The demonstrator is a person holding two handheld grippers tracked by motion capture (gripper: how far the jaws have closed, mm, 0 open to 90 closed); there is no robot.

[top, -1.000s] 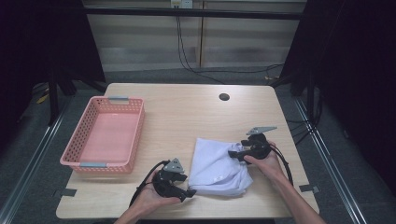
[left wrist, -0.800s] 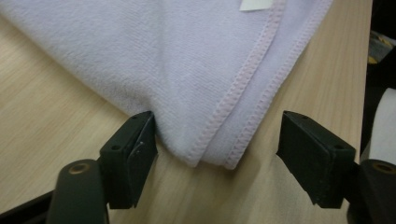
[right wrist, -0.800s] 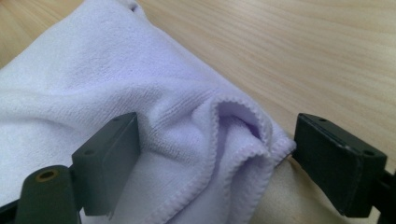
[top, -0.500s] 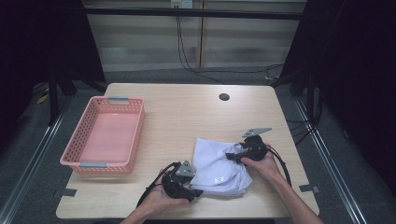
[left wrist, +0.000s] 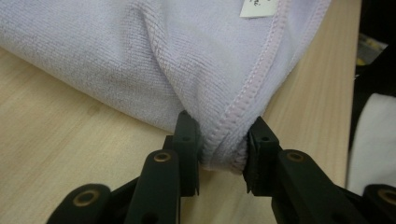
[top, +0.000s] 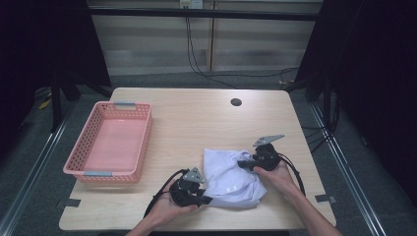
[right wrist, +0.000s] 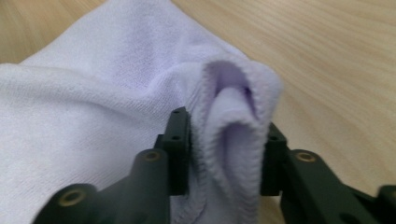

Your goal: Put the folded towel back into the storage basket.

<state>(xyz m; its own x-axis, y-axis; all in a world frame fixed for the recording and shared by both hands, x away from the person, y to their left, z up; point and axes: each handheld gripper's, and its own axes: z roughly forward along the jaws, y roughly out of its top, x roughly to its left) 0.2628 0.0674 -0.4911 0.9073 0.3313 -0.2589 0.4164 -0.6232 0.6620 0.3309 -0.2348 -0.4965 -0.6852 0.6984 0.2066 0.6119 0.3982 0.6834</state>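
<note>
High view: lilac towel bunched on bench near front edge, between left claw and right claw | left gripper view: jaws just closed, pinching stitched hem | right gripper view: jaws just closed, squeezing a fold

cloth: cut off at top edge | label: print cropped, unreadable

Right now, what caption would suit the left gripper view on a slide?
Black fingers pinch the stitched hem of a lilac towel on a wooden table.
</note>
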